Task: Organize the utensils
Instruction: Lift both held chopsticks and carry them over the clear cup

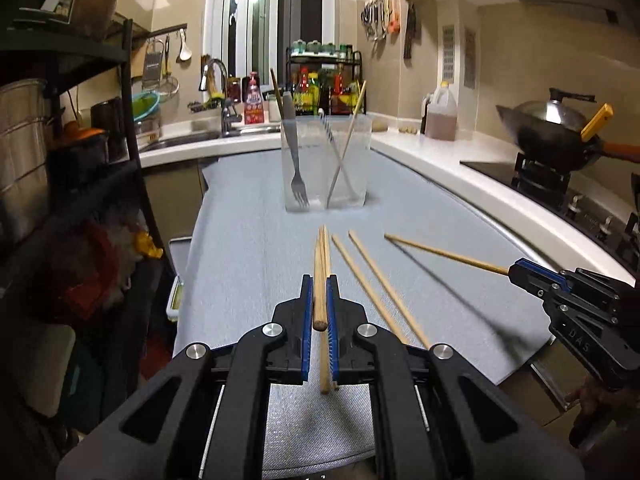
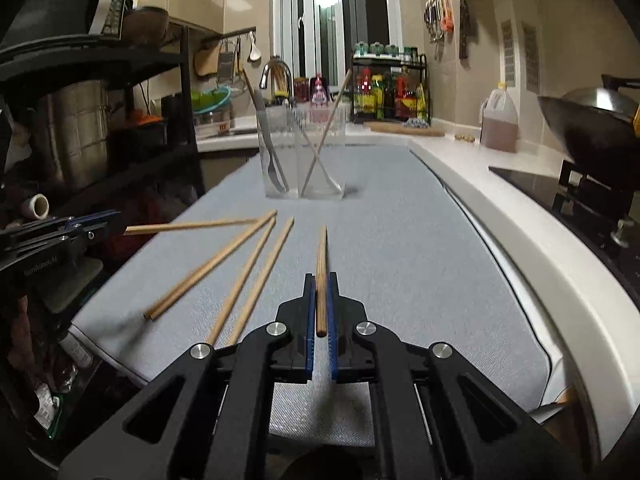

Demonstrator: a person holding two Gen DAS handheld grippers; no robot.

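Between each gripper's closed jaws, left gripper and right gripper, sits a clamped chopstick.

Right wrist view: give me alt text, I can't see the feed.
The right tongs grip one wooden chopstick above a grey mat. Three chopsticks lie loose at left; ahead, a clear holder contains a fork and chopsticks.

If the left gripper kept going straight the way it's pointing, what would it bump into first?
Probably the clear container holding the fork. The left gripper, shut on a chopstick, points straight at it, and the grey mat between looks bare. Depth is hard to judge; tilted down, it might meet the mat first.
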